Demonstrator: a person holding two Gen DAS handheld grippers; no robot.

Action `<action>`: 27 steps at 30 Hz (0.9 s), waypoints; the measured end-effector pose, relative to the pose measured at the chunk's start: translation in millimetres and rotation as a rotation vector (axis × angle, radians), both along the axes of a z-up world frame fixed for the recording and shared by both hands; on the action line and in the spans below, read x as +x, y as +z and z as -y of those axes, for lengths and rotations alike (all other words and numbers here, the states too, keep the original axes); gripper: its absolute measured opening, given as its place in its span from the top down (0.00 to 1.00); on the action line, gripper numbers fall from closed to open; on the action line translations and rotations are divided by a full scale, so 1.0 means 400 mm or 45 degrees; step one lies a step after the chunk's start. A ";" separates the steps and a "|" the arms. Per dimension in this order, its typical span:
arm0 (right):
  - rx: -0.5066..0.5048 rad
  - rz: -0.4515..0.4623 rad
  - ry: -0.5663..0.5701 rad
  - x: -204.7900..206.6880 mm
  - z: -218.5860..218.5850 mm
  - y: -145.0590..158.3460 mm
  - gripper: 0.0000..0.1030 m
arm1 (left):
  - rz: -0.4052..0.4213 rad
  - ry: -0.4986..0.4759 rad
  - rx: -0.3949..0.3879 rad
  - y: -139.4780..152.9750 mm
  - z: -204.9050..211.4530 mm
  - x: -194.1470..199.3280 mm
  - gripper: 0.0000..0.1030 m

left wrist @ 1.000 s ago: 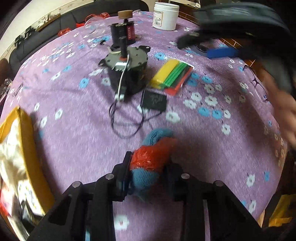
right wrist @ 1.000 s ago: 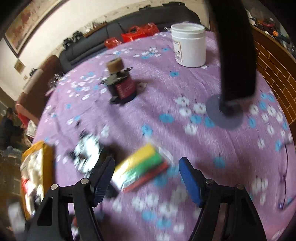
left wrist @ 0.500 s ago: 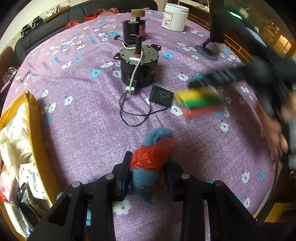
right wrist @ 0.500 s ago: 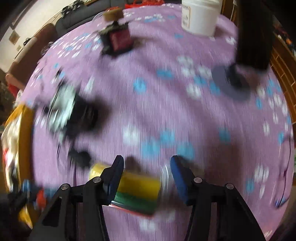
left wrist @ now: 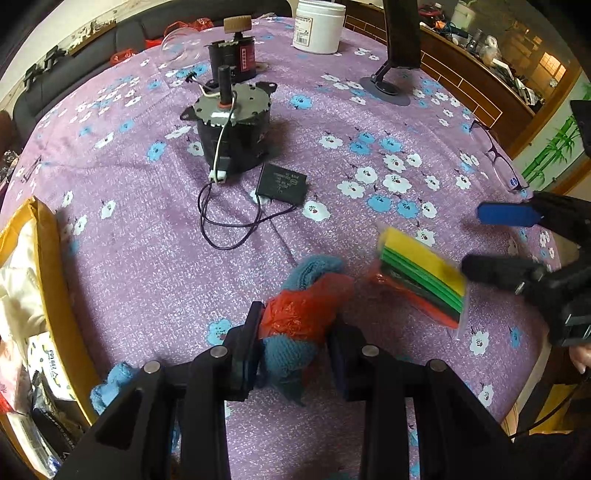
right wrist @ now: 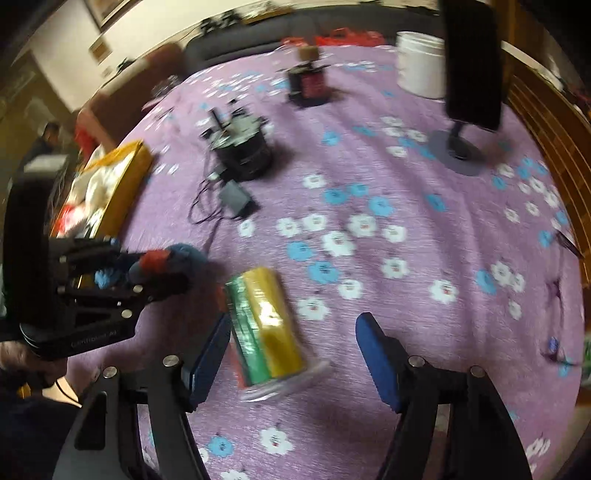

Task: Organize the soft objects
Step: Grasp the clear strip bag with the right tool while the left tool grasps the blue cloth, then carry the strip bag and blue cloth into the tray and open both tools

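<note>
My left gripper [left wrist: 293, 349] is shut on a blue knitted cloth wrapped in red plastic [left wrist: 303, 317], low over the purple flowered tablecloth [left wrist: 147, 258]. It also shows in the right wrist view [right wrist: 162, 262]. A clear pack of yellow, green and red foam sheets [left wrist: 424, 280] lies on the cloth to its right. My right gripper [right wrist: 291, 350] is open, its blue pads on either side of the pack's near end [right wrist: 269, 332], apart from it.
A black motor with wires [left wrist: 232, 129], a flat black capacitor [left wrist: 282, 181], a smaller red-black motor [left wrist: 236, 55], a white jar [left wrist: 317, 26], a black stand [left wrist: 399, 44] and glasses [left wrist: 495, 155] sit on the table. A yellow box of soft items [left wrist: 26, 295] stands left.
My right gripper carried the foam pack toward the near right, set it down beside the left gripper and opened. The left gripper kept hold of its bundle.
</note>
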State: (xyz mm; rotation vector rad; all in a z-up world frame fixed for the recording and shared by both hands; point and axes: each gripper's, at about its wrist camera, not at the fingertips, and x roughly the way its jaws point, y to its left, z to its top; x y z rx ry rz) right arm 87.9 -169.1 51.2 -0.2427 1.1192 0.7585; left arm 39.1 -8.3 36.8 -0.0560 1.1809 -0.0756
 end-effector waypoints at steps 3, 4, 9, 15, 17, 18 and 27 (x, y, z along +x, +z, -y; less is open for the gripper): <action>-0.054 0.005 0.068 -0.029 -0.039 -0.034 0.27 | 0.022 0.010 0.021 0.017 -0.010 -0.011 0.70; -0.086 0.022 0.081 -0.036 -0.054 -0.044 0.27 | 0.027 0.014 0.024 0.020 -0.015 -0.014 0.70; -0.195 0.048 0.050 -0.057 -0.084 -0.082 0.59 | 0.078 0.043 0.049 0.048 -0.041 -0.035 0.70; -0.139 0.035 -0.052 -0.066 -0.076 -0.048 0.60 | 0.135 0.045 0.073 0.073 -0.060 -0.062 0.70; -0.111 0.033 -0.094 -0.074 -0.071 -0.031 0.60 | 0.150 0.043 0.074 0.080 -0.067 -0.072 0.70; -0.099 0.033 -0.106 -0.084 -0.071 -0.022 0.60 | 0.159 0.041 0.076 0.085 -0.071 -0.078 0.70; -0.043 0.074 -0.131 -0.160 -0.153 0.043 0.60 | 0.235 0.033 0.078 0.127 -0.118 -0.140 0.70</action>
